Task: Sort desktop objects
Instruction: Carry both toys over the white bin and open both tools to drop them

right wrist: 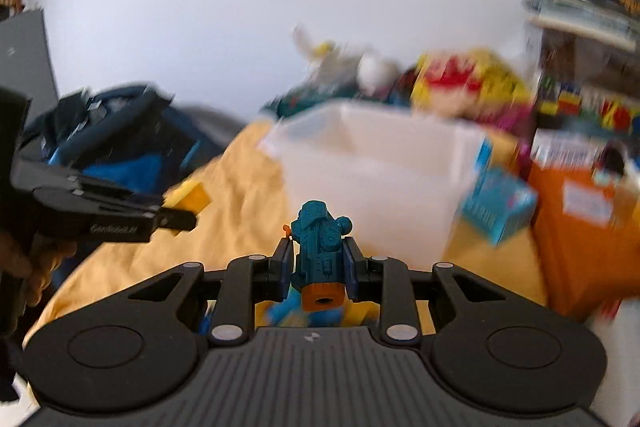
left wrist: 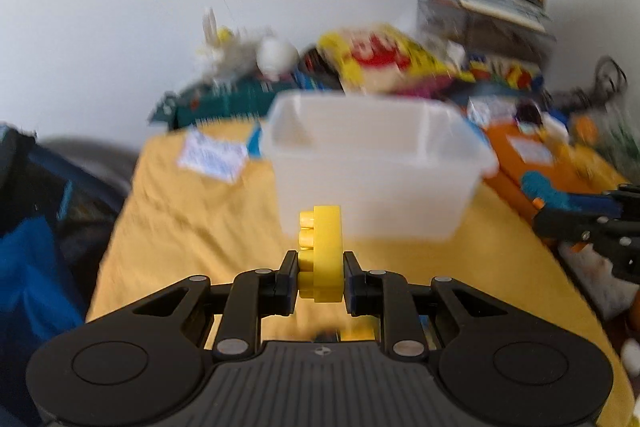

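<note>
A yellow cloth (left wrist: 180,227) covers the table, with a translucent white bin (left wrist: 376,167) standing on it. Before the bin, the left tongs (left wrist: 320,277) clench a yellow brick (left wrist: 324,255); the right tongs (right wrist: 318,267) grip a teal toy blaster (right wrist: 318,247) with an orange muzzle

Yellow brick (left wrist: 322,254) and teal toy blaster (right wrist: 318,253) held before translucent bin (left wrist: 372,163)
</note>
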Action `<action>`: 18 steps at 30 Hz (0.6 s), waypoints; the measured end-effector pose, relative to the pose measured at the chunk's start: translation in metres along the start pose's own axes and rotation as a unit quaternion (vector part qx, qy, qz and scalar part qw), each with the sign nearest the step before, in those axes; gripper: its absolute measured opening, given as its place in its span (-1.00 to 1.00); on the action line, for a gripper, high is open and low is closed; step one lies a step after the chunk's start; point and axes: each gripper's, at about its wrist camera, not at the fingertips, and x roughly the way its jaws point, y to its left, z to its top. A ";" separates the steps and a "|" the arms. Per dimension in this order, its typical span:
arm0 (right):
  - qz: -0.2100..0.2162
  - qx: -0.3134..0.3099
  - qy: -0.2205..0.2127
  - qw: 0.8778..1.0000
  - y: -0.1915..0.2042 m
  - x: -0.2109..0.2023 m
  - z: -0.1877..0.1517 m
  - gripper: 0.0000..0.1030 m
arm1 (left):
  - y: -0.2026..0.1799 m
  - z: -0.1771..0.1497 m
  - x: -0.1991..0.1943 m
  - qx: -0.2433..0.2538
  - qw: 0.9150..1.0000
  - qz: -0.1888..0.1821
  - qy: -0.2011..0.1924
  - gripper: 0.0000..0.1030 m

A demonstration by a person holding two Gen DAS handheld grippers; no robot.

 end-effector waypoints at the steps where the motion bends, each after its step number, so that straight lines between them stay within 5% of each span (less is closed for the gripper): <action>1: -0.007 -0.001 -0.011 1.000 -0.005 0.002 0.012 -0.44 | 0.000 0.014 0.004 -0.002 1.000 0.005 -0.008 -0.52; 10: -0.029 0.017 -0.021 0.999 -0.039 0.038 0.087 -0.44 | -0.006 0.101 0.048 0.009 0.999 0.013 -0.036 -0.52; 18: -0.054 0.023 0.004 0.998 -0.057 0.083 0.106 -0.44 | -0.006 0.125 0.097 0.005 1.000 0.024 -0.011 -0.52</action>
